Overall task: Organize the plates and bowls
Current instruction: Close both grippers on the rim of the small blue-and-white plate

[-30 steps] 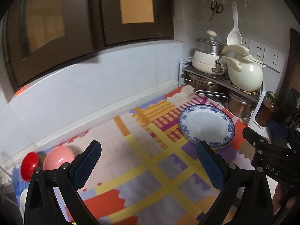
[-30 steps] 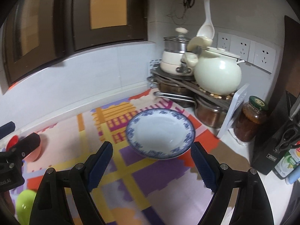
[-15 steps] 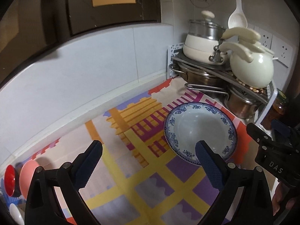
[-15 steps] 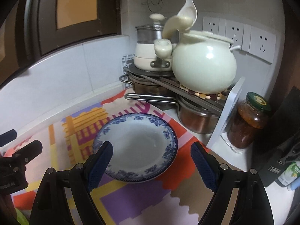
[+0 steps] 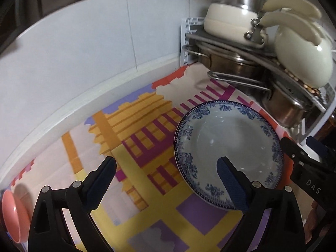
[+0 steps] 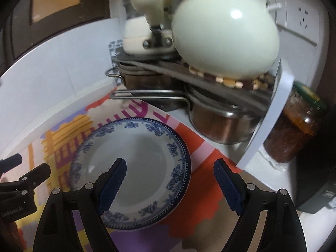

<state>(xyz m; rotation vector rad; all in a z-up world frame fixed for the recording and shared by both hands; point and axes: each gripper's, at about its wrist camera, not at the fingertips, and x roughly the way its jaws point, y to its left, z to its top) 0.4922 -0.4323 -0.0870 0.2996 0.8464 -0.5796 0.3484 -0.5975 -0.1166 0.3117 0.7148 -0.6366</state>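
Left claw [image 5: 166, 180] wide, closing slightly, empty, right claw [image 6: 170, 180] open

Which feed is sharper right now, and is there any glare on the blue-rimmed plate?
Left wrist view: sharp, with small specular glints on the white plate with blue floral rim and fisheye bending of the wall tiles. Right wrist view: motion-blurred, worst on the cream ceramic pot, which carries a bright highlight; the plate looks soft, without strong glare.

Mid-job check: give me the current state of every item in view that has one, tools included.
Blue-and-white plate: flat on the mat, empty, not gripped.
Left tool: open, jaws just been closing slightly, nothing clamped, one finger over the plate's rim.
Right tool: open, nothing clamped, one finger over the plate.
Pink bowl: tipped on its side at the mat's edge.
Jar: upright, lid on.
Cream pot: on the rack.
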